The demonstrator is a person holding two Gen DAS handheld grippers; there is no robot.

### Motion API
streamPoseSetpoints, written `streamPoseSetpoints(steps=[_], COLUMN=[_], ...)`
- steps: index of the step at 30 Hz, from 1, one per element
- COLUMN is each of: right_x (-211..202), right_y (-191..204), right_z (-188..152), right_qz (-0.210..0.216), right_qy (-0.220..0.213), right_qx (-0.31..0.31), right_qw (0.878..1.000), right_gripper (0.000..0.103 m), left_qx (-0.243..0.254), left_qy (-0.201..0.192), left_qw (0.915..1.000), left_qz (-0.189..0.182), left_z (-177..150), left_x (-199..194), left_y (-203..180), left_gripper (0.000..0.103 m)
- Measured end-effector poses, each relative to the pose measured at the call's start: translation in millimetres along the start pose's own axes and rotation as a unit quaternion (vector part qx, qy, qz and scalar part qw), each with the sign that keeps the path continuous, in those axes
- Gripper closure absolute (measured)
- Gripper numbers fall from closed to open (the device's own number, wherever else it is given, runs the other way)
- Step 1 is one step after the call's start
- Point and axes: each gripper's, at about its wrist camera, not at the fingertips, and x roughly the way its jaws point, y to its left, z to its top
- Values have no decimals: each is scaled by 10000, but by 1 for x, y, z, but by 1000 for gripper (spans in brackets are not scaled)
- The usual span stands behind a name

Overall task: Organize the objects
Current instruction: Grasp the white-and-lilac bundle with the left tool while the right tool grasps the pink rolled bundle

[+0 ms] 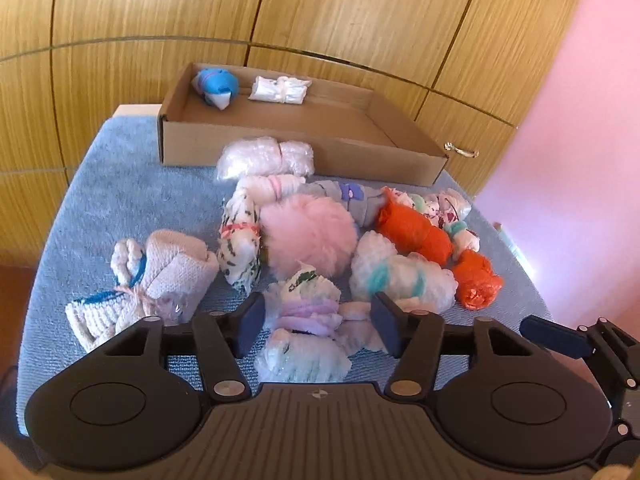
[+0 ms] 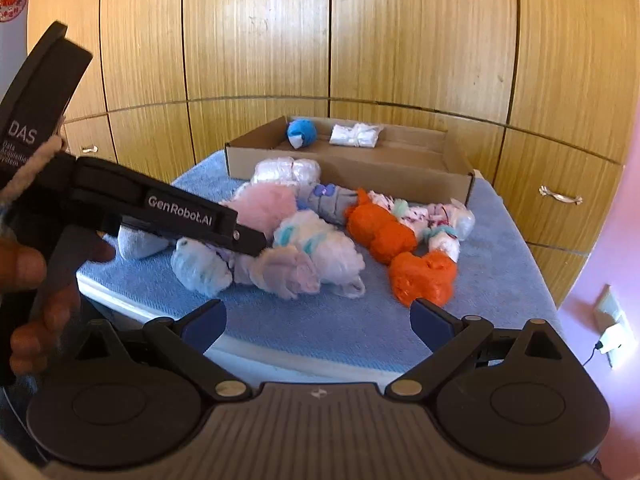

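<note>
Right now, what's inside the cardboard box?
Inside the cardboard box lie a blue bundle and a white bundle, side by side by the far wall. The near wall hides some of the floor.

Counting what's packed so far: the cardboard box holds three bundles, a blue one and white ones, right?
Not three. The box holds two: a blue bundle and one white bundle. The left wrist view shows it; the rest lie outside on the blue towel.
</note>
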Motion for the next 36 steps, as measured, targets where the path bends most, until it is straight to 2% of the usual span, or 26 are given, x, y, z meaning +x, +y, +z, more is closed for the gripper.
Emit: streamPoseSetpoints(steps=[4, 13, 21, 27, 36], right_x=[5, 7, 10, 9, 1], right_y=[6, -7, -20, -25, -39], right_z=[2, -3, -8, -11, -19], right_qz=[66, 111, 195, 316, 338], right_qy=[-121, -377, -617, -725, -793], right_qx=[93, 214, 346, 392, 566], right_qw=[9999, 9990, 9973, 9961, 9947], right_gripper=[5, 5, 6, 6, 6], left_qx=[-68, -67, 64, -96, 8], left_qy=[25, -35, -131, -127, -259], left_qw=[10000, 9987, 9965, 9961, 9952], left_qz=[-1, 498, 824, 873, 947], left_z=[-3, -5, -9, -7, -10], left_x=[2, 1, 1, 4, 4], left_y=[0, -3, -12, -10, -17], left_gripper=[25, 11, 5, 3, 2])
